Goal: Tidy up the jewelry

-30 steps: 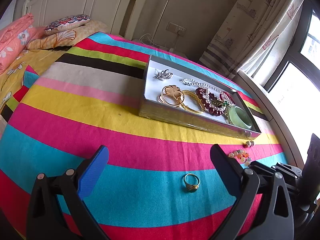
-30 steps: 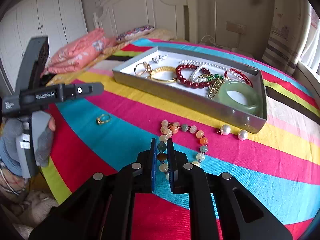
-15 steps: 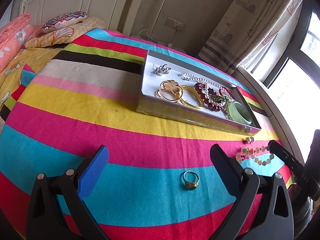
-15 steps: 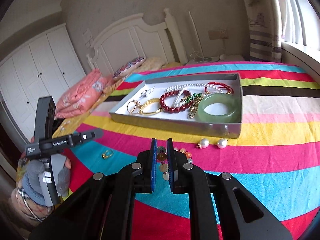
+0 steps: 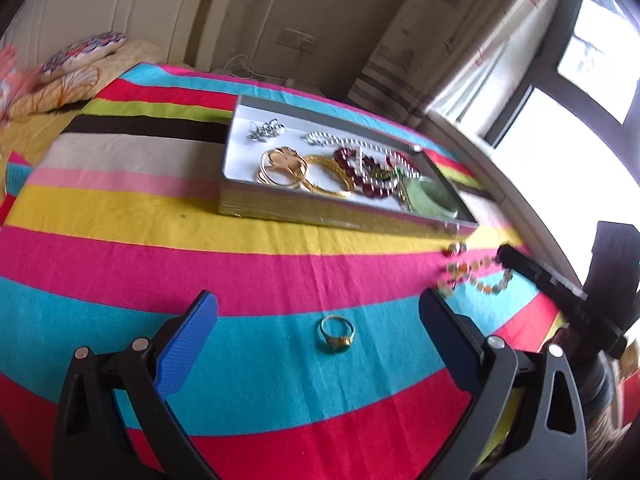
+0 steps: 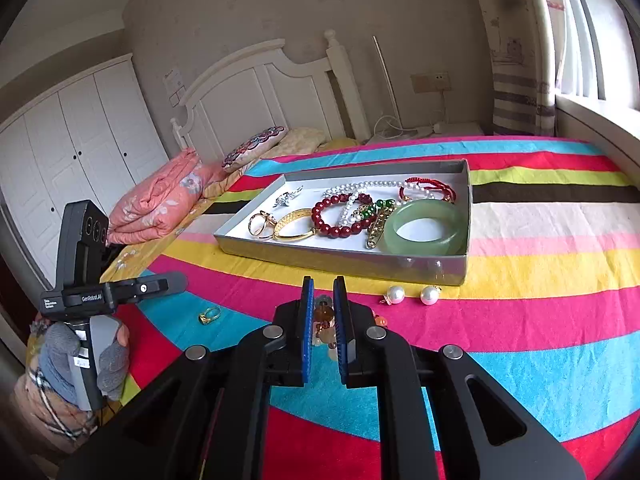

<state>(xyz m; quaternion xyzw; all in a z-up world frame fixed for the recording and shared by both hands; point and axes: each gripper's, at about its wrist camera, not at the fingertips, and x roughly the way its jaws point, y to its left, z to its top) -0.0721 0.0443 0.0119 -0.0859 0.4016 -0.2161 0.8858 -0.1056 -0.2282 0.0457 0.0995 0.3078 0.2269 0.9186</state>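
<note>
Left gripper (image 5: 318, 312): jaws stood spread wide above the turquoise stripe of the striped bedspread (image 5: 120, 216), nothing between the pads.
Gold ring (image 5: 337, 334): lay flat on the turquoise stripe, in line with the gap of the left gripper's open jaws, touching neither finger; in the right wrist view it showed with a green stone (image 6: 210, 314).
Right gripper (image 6: 323, 300): blue pads pressed nearly together, pinching the multicoloured bead bracelet (image 6: 323, 314).
Bead bracelet: amber, orange and pale beads sat between the pads; in the left wrist view the strand (image 5: 476, 276) hung looped from the right gripper's tip, just above the bedspread.
Grey tray (image 6: 340, 258): rested on the yellow and pink stripes, beyond both grippers.
Tray contents: jade bangle (image 6: 426, 226) at the right end, dark red bead bracelet (image 6: 340, 220), pearl necklace (image 6: 360, 190), red cord bracelet (image 6: 428, 190), gold bangle (image 6: 294, 226), silver brooch (image 6: 288, 197).
Two pearl earrings (image 6: 412, 294): lay side by side on the bedspread, just in front of the tray's near wall.
Gloved hand (image 6: 80, 360): gripped the left gripper's handle at the left edge.
</note>
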